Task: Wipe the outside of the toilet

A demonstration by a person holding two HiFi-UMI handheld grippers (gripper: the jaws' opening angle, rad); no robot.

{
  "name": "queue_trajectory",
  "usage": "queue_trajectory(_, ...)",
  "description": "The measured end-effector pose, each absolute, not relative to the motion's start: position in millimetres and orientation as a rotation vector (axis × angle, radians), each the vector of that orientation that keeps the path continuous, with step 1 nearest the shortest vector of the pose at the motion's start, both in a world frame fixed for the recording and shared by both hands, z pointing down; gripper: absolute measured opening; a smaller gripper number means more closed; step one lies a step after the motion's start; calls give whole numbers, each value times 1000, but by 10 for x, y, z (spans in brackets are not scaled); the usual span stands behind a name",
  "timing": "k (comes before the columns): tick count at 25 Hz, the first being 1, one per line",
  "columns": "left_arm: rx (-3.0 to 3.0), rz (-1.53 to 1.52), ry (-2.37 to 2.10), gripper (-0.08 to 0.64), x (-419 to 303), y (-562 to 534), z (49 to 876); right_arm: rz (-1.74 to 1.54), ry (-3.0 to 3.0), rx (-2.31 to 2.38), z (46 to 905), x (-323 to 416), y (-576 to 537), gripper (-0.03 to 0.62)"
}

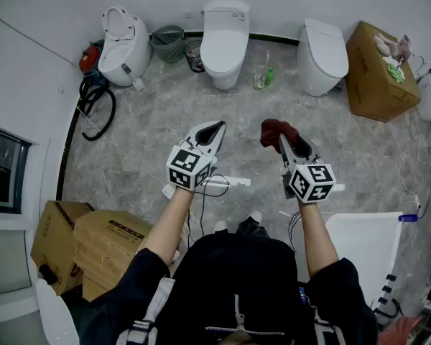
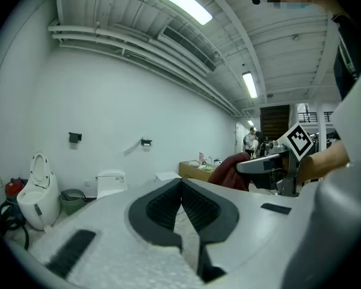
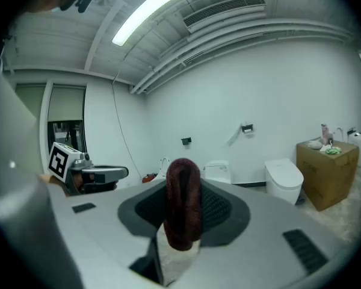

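Three white toilets stand along the far wall: one with its lid up (image 1: 122, 45) at the left, a closed one (image 1: 225, 40) in the middle, and another closed one (image 1: 322, 54) to the right. My right gripper (image 1: 281, 136) is shut on a dark red cloth (image 1: 275, 129), which hangs folded between the jaws (image 3: 183, 203). My left gripper (image 1: 214, 130) is shut with nothing in it, its jaws meeting at the tips (image 2: 182, 182). Both grippers are held over the grey floor, well short of the toilets.
A green basket (image 1: 168, 42) and a small bin (image 1: 194, 54) sit between the left and middle toilets. Bottles (image 1: 263, 78) stand between the middle and right toilets. Cardboard boxes lie at the far right (image 1: 379, 72) and near left (image 1: 86, 243). Black hose (image 1: 97, 106) coils by the left wall.
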State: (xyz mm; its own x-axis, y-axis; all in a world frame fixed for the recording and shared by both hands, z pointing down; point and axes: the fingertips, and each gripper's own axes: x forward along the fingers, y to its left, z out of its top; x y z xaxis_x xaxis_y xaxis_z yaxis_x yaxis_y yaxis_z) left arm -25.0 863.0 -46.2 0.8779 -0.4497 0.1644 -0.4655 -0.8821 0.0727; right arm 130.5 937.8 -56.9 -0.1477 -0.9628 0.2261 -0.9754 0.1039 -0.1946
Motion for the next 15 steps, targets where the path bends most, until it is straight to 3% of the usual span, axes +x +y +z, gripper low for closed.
queue_trajectory(8,2940,218,-713,-2,-500,8656,-443,421,-2292,2067,-576,1001,9431,129)
queue_trajectory(15,2951,245,-679,-2,-239,8498,-330,467,-2268,2080,-404,1180,9297,129)
